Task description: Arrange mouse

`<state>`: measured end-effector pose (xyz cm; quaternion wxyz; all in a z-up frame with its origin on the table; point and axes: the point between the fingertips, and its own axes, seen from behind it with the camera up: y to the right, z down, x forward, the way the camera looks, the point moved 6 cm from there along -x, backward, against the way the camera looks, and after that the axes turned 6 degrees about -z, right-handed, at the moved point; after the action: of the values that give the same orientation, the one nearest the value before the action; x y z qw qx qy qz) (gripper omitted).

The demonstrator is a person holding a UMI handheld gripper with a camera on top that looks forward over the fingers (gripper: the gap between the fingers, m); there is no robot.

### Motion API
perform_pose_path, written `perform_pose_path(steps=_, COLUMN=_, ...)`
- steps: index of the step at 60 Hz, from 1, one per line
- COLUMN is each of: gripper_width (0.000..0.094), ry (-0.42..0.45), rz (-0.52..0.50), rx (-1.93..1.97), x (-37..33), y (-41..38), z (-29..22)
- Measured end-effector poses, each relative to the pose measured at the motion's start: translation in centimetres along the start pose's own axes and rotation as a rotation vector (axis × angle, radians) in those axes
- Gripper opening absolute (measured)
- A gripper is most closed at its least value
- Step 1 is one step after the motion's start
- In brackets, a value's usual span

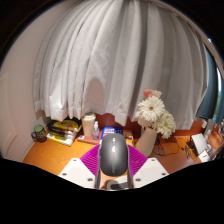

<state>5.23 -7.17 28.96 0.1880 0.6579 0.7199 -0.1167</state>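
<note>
A grey computer mouse (pixel 113 155) sits between my two fingers, whose magenta pads (pixel 92 160) press on both of its sides. My gripper (pixel 113 168) is shut on the mouse and holds it up above the orange-brown table (pixel 50 156). The mouse hides the table just ahead of the fingers.
A white vase of white daisies (pixel 153 118) stands to the right beyond the fingers. A tray of small items (pixel 64 130) and a white box (pixel 89 125) stand at the back left, with a blue thing (pixel 111 130) behind the mouse. White curtains (pixel 110 60) hang behind the table. More items lie at the far right (pixel 198 145).
</note>
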Motion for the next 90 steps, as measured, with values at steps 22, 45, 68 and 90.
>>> perform_pose_path(steps=22, gripper_width=0.0372, ry=-0.224, rz=0.051, rx=0.122, x=3.6, y=13.9, z=14.0)
perform_pose_path(steps=45, gripper_width=0.0377, ry=-0.428, rz=-0.041, rx=0.137, x=7.4, y=12.4, z=25.7)
perform_pose_path(steps=68, gripper_width=0.0809, ry=-0.445, rz=0.067, rx=0.149, x=6.9, y=13.4, z=26.1)
perform_pose_path(steps=90, gripper_width=0.0866, ry=-0.385, rz=0.036, rx=0.155, x=1.6, y=0.8, z=21.3)
